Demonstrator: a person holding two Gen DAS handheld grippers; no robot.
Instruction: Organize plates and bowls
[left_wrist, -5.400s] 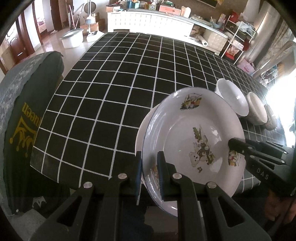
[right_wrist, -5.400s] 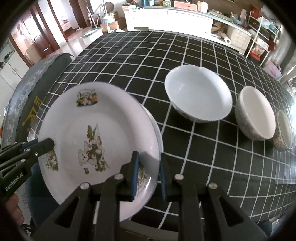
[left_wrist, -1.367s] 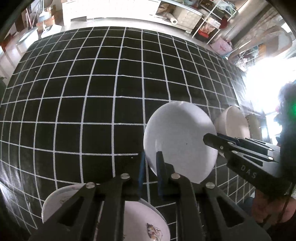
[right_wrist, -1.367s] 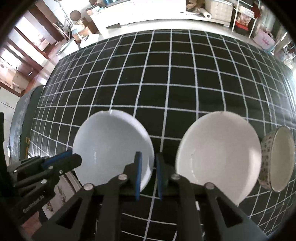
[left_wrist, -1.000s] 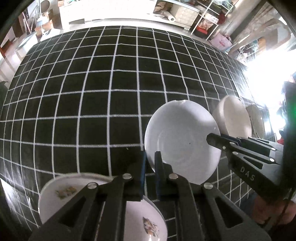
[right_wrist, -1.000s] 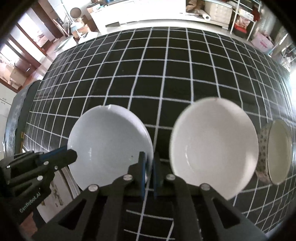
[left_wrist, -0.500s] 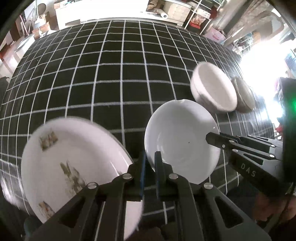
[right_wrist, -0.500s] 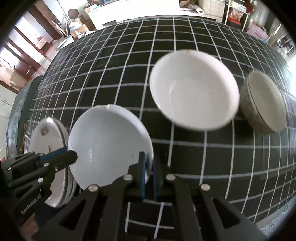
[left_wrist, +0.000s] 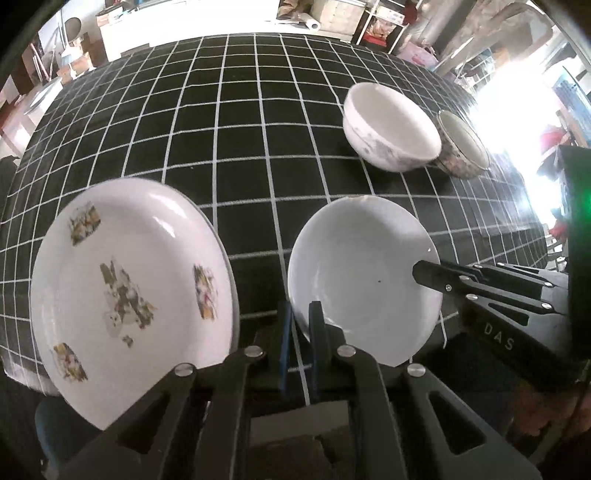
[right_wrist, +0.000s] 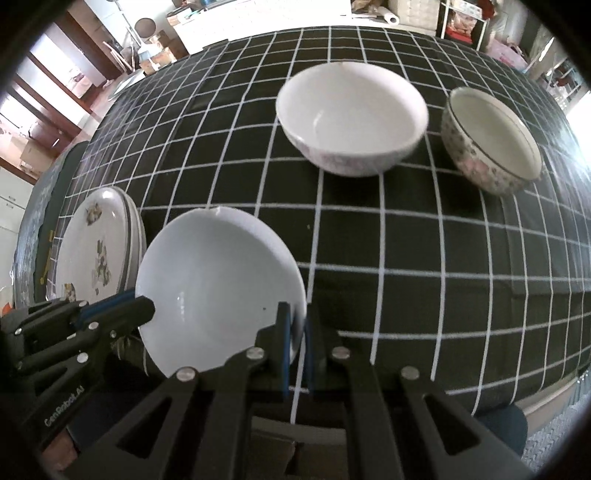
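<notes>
Both grippers, left (left_wrist: 301, 332) and right (right_wrist: 297, 332), clamped on plain white shallow bowl (left_wrist: 364, 273), opposite rim edges; printed plate stack (left_wrist: 125, 280) just left, probably destination.

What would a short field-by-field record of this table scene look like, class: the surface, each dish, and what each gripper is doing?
surface: table with black cloth, white grid lines
held item: plain white bowl, chipped at its far rim, gripped on opposite sides
left gripper: shut on the bowl's rim
right gripper: shut on the bowl's rim
plates: stack of picture-printed plates, at the table's near left edge
other bowls: larger white bowl and flower-patterned bowl, side by side, farther back on the cloth
</notes>
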